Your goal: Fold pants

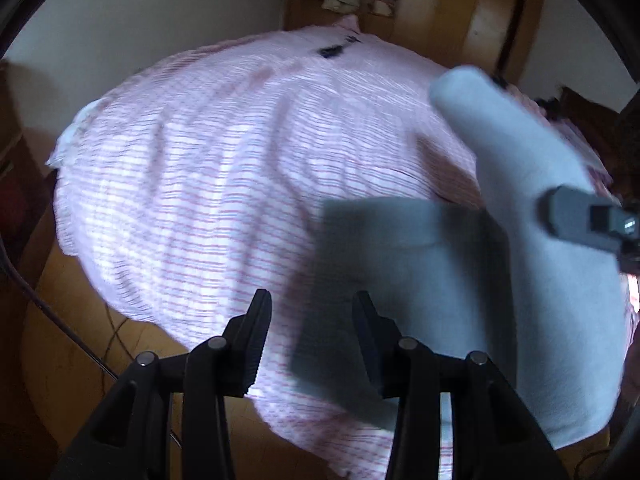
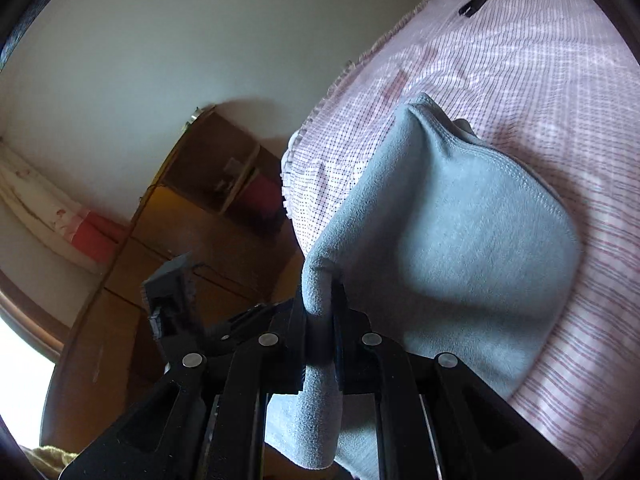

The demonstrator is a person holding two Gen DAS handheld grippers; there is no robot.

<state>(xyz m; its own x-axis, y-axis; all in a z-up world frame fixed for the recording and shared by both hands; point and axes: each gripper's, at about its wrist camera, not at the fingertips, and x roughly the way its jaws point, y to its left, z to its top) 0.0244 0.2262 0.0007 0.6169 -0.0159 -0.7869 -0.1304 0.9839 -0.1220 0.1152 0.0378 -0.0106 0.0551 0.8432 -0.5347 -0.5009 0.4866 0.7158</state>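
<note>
Right tool [image 2: 320, 312] is clamped on a bunched fold of the grey pants [image 2: 460, 240], centre-bottom of the right wrist view; cloth pokes out above and below the jaws. From there the pants rise as a tented sheet toward upper right of frame, its stitched edge lifted off the bed [image 2: 560, 80]. Left tool [image 1: 312, 340] sits bottom centre of the left wrist view, jaws apart w/ nothing between them, hovering over the bed edge just left of the pants.

In the left wrist view the pants [image 1: 420, 272] lie at lower right, flat part in shadow, w/ one lifted stretch running up toward upper right. The right tool's grey body [image 1: 580, 220] pokes in at right edge, in front of that stretch. View is motion-blurred.

Other stuff: a small dark object [image 1: 330, 51] lies at the far side of the bed, top centre, well apart from the pants; too small to ID. Same dark item [image 2: 476, 2] shows top right in the right wrist view. A thin cable [image 1: 60, 320] runs across the floor at lower left.

Bed has a pink-and-white striped sheet, rumpled, w/ frilled edge. Wooden floor [image 2: 168, 240] around it, plain pale wall [image 2: 160, 40], a wooden cabinet [image 1: 440, 8] at top, low wooden shelf unit [image 2: 232, 176] by the wall at centre left.
</note>
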